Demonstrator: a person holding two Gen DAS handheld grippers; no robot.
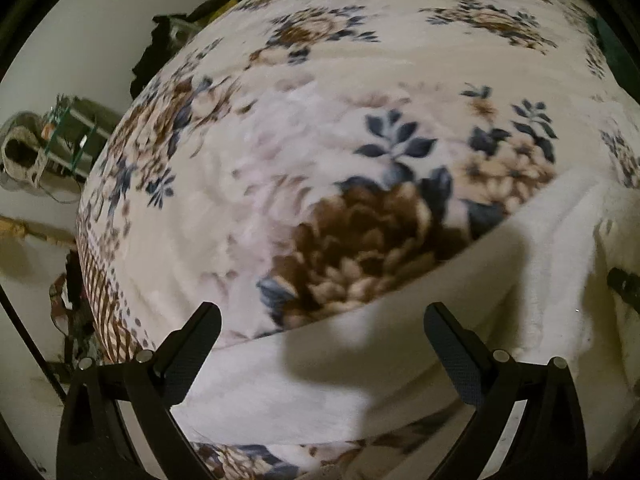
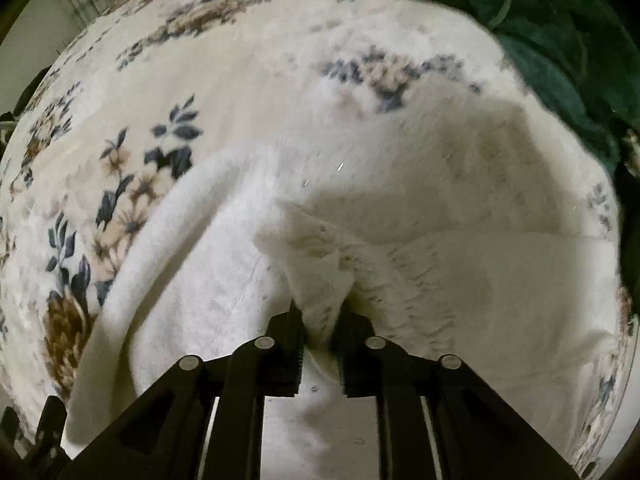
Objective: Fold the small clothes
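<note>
**Right jaws pinching a fold of the white cloth; left jaws wide and empty**

Nearest to me in the right wrist view, my right gripper (image 2: 320, 316) has its jaws narrow with a bunched ridge of the white garment (image 2: 460, 280) wedged between them; the pads look to be pressing on it, though loosely. In the left wrist view my left gripper (image 1: 322, 314) stands wide open, holding nothing, hovering over the garment's straight edge where it meets the floral blanket (image 1: 320, 120).

The garment lies spread on that blanket, close under both grippers. Its long straight edge runs diagonally in the left view, from lower left up to the right, so I judge the long axis lies that way. I cannot tell which end is neck or hem.

To do this step well, I would lay the pinched fold flat before letting go, keep the edges aligned, and bring the left jaws onto the free edge rather than the blanket pile.

Beyond, a dark green cloth (image 2: 540, 20) sits at the far right.
</note>
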